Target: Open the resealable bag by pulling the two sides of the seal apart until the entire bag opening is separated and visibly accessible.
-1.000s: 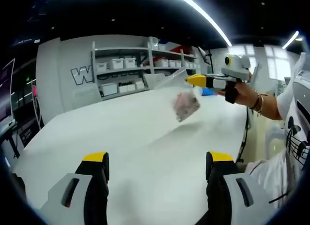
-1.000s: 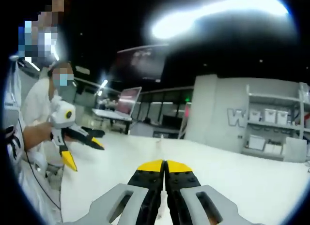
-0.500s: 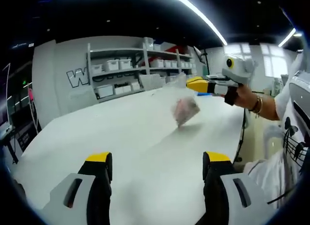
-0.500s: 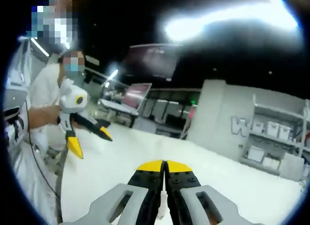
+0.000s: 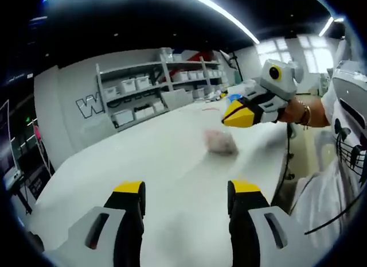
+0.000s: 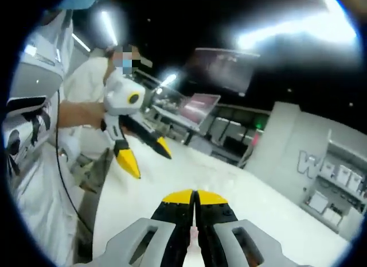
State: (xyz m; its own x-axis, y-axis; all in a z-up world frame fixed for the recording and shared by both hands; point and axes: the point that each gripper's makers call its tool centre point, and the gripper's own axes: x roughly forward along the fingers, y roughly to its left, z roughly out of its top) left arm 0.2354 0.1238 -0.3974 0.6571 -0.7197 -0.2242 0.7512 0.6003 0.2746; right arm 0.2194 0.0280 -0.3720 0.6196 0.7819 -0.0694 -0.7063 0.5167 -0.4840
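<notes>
Currently the bag [image 5: 221,142] lay on the tabletop [image 5: 160,163] ahead of the spread left tool [image 5: 186,189], nearer the pressed-together right tool [image 5: 238,115].

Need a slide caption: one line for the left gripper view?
Open left gripper over the white table; right gripper shut above the bag.

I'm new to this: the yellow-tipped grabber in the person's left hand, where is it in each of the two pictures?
Left gripper view: the left gripper rises from the bottom edge, jaws apart, over the white table.
Right gripper view: the same gripper sits left of centre, held by a hand, jaws apart.
Shared landmark: the big letter W on the grey wall.
</notes>
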